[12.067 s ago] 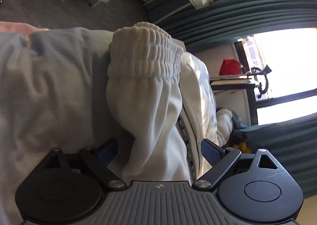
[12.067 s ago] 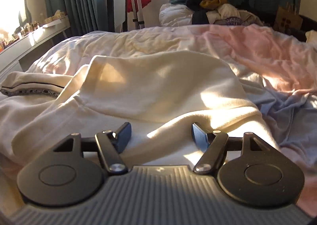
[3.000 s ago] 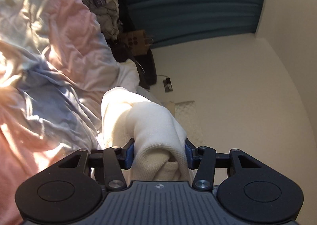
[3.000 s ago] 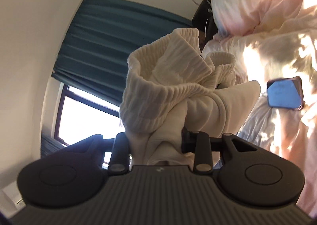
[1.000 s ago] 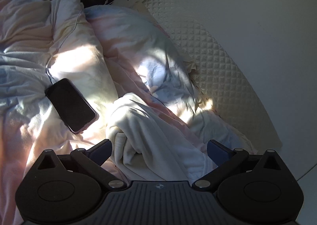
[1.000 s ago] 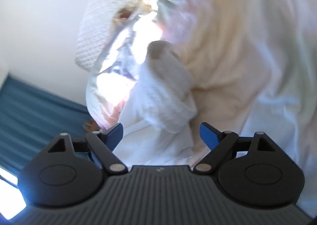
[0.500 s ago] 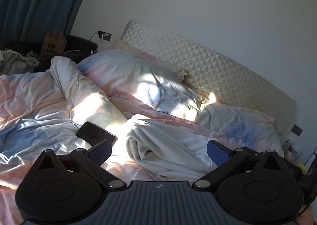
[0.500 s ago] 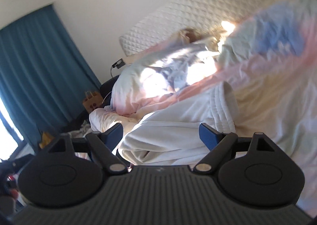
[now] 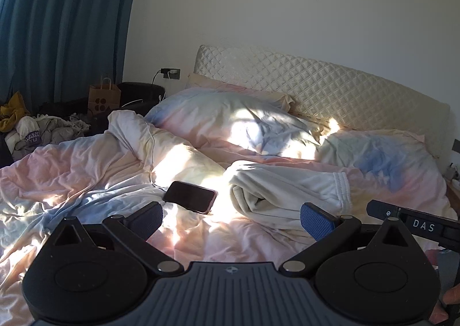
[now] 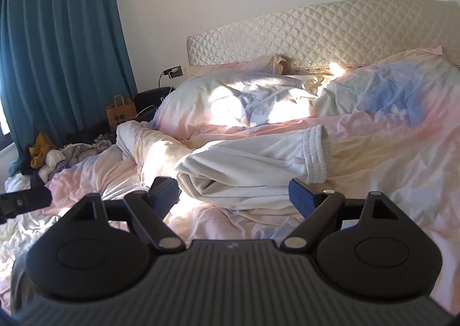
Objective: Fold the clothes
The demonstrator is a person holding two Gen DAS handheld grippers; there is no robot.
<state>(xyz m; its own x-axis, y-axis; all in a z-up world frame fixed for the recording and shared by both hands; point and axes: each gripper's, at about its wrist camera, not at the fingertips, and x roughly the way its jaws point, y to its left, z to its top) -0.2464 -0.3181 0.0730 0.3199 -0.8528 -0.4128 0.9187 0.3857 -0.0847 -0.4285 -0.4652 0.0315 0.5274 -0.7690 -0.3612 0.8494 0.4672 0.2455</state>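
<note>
Left wrist view: left hand-held gripper (image 9: 231, 218) spread wide with nothing between the blue pads (image 9: 316, 224), hovering over the bed (image 9: 86, 171). Cream sweatpants (image 9: 287, 191) lying bundled on the pastel duvet, roughly folded, ribbed waistband facing right, just below the pillows (image 9: 230, 122). Dark phone (image 9: 190, 196) flat on the duvet just left of the bundle, a white cable running up from it. Quilted headboard (image 9: 330, 90) behind, teal curtain (image 9: 63, 24) on the left, paper bag (image 9: 104, 99) and a heap of clothes (image 9: 43, 130) in the corner

Right wrist view: right hand-held gripper (image 10: 233, 192) also released, jaws wide apart and empty, sitting just short of the same sweatpants (image 10: 250, 168). Waistband opening turned right, bundle resting between pillows and camera. Piece of the other gripper poking in at the left edge
</note>
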